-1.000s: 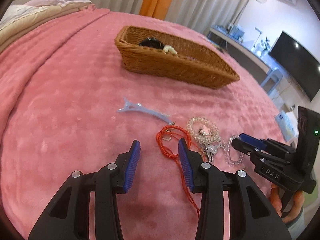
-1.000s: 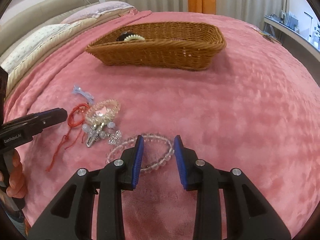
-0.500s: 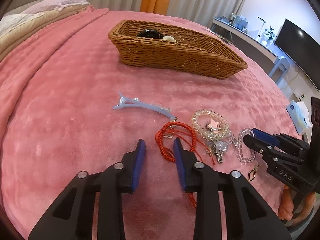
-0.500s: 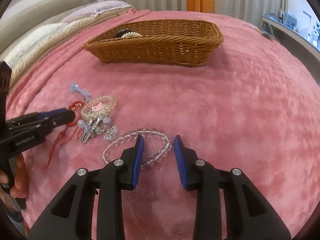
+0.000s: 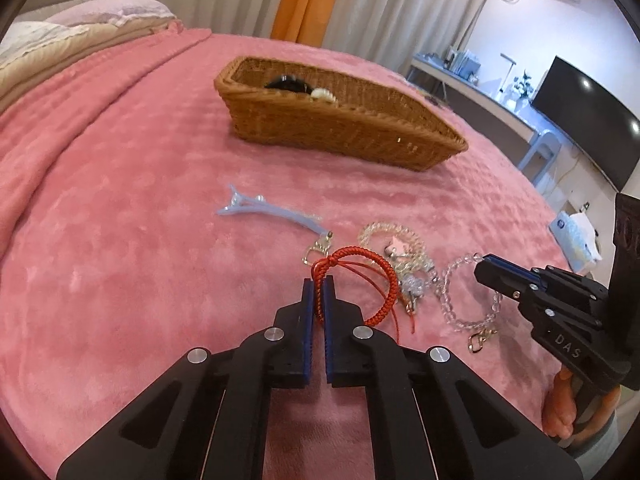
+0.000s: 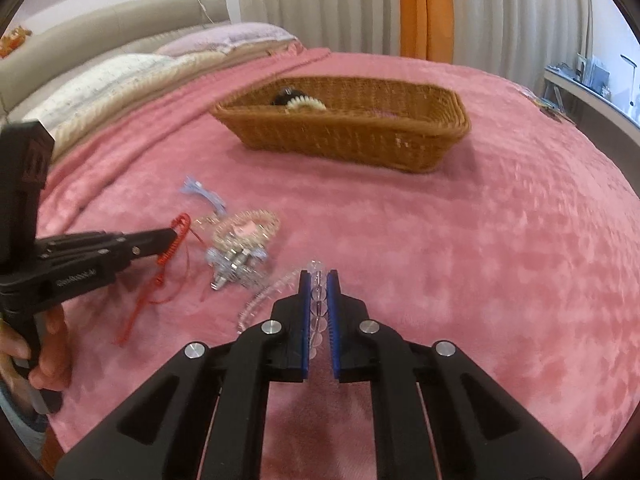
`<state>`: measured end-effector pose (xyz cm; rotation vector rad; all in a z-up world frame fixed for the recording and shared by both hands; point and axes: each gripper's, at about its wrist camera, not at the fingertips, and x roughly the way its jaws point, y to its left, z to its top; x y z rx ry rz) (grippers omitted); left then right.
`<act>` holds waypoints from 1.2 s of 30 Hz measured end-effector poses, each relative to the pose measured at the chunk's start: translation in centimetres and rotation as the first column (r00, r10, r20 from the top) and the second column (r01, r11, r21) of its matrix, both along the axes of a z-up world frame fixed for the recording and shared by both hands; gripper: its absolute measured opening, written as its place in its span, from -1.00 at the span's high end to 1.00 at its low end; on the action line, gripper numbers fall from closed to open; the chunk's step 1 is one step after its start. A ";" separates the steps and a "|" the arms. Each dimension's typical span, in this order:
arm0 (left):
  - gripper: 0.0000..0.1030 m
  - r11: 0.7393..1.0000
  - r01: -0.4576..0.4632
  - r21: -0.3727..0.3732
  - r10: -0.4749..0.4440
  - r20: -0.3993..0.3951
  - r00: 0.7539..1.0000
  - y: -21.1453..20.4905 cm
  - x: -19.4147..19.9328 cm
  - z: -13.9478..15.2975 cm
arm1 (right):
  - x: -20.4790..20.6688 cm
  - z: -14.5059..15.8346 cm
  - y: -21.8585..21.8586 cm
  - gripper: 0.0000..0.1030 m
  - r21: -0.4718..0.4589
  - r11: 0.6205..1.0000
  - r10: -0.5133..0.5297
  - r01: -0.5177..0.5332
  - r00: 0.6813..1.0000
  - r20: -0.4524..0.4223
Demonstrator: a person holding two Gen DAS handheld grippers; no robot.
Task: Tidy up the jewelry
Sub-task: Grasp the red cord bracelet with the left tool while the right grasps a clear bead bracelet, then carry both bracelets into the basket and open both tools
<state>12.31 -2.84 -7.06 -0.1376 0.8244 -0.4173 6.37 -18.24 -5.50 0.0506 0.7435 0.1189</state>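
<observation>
Jewelry lay in a loose heap on the pink bed cover [image 5: 120, 280], low and right of centre in the left wrist view, with the wicker basket [image 5: 340, 128] beyond it in the upper middle of the frame. My left tool [image 5: 318, 286] was pressed together on the red braided cord bracelet [image 5: 360, 276], gripping it near its knot. My right tool [image 6: 319, 280] was pinched on the clear bead bracelet [image 6: 280, 290], several beads showing between the blue pads [image 6: 306, 308]. A pale blue hair clip [image 5: 268, 212] lay just left of the heap, and a frosted bead bracelet [image 5: 394, 240] with silver charms sat between the two held pieces, touching or tangled with the red cord's trailing tails. I judged the step in hand to be lifting both bracelets clear and carrying them to the basket, which already held a dark item and a cream one. To do it well I would raise each tool slowly and straight, watch that the red tails and the clasps slid free without dragging the middle pile along, and keep the grips firm, since round beads could roll out from between flat pads.
</observation>
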 end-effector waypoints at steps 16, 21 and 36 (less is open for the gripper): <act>0.96 0.999 -0.024 -0.044 0.028 0.082 0.996 1.0 -0.2 3.3 | -1.1 6.2 -0.6 0.88 0.112 0.992 0.045 -0.056 0.995 0.094; 0.96 1.000 -0.019 -0.020 0.022 0.153 0.988 0.4 1.2 7.2 | 0.8 9.6 -1.1 0.88 0.075 0.995 0.051 -0.062 0.989 0.142; 0.96 0.999 -0.015 -0.036 0.022 0.205 0.978 -4.1 12.3 10.3 | 13.6 11.7 -3.5 0.88 0.073 0.997 0.003 -0.015 0.986 0.164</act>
